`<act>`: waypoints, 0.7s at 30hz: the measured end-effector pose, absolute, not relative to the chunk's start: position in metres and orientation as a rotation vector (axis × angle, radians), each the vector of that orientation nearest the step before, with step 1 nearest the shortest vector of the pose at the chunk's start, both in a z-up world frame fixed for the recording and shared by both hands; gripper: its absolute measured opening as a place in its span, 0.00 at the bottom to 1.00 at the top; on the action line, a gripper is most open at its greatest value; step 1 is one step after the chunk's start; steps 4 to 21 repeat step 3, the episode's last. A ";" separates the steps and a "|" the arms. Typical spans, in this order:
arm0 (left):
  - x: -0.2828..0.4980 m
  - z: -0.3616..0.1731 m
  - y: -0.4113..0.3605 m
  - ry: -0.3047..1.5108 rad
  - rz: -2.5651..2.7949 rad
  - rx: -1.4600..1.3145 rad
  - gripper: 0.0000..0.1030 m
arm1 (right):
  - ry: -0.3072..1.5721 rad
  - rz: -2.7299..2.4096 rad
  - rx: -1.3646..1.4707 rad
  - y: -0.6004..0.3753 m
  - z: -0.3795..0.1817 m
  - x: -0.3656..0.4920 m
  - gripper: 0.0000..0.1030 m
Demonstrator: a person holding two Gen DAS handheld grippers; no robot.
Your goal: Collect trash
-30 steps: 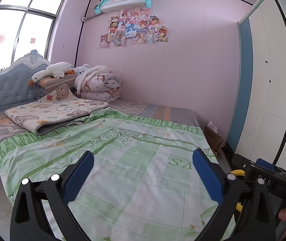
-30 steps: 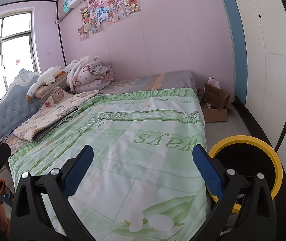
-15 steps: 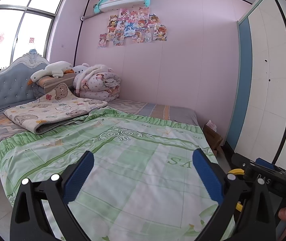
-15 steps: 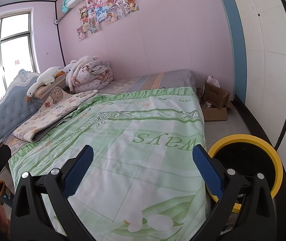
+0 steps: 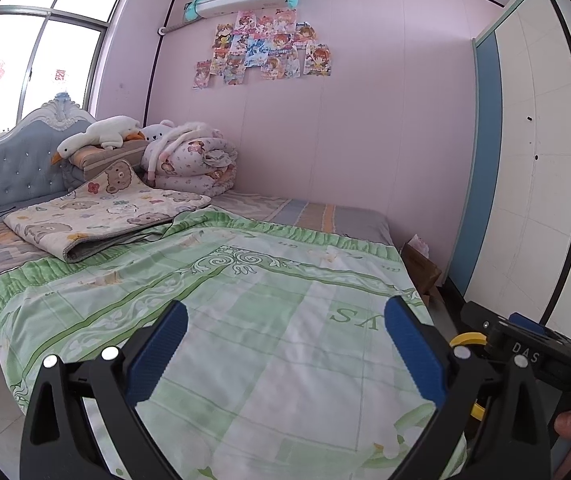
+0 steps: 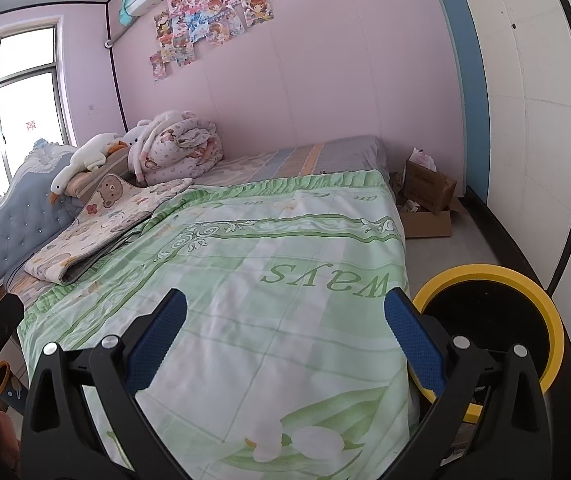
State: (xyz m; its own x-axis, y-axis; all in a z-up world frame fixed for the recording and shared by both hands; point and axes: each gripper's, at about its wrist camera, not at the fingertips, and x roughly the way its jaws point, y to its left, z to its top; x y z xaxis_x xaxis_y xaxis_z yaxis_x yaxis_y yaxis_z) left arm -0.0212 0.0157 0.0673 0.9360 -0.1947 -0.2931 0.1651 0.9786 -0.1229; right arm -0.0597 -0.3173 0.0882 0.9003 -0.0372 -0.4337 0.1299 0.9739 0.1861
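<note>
A round bin with a yellow rim point(image 6: 525, 280) and a black inside stands on the floor beside the bed's foot corner, just right of my right gripper point(image 6: 285, 320). A sliver of that yellow rim point(image 5: 470, 337) shows in the left wrist view. Both grippers hover over the green bedspread point(image 6: 269, 280) near the foot of the bed. My left gripper point(image 5: 285, 328) is open with nothing between its blue pads, and the right one is open and empty too. No loose trash shows on the bedspread. The right gripper's black body point(image 5: 525, 352) sits at the left view's right edge.
A brown cardboard box point(image 6: 429, 190) with paper in it sits on the floor by the far bed corner. A folded bear blanket point(image 5: 105, 216), a rolled quilt point(image 5: 193, 160) and a plush goose point(image 5: 101, 136) lie near the blue headboard point(image 5: 9, 176). A white wardrobe point(image 6: 533, 120) lines the right wall.
Both views have shifted slightly; the bed and wall sit a little lower and closer in frame. Both grippers stay open and empty.
</note>
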 end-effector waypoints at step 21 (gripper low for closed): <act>-0.021 0.068 0.014 0.310 -0.184 -0.096 0.92 | 0.443 -0.088 0.215 -0.318 0.088 -0.059 0.92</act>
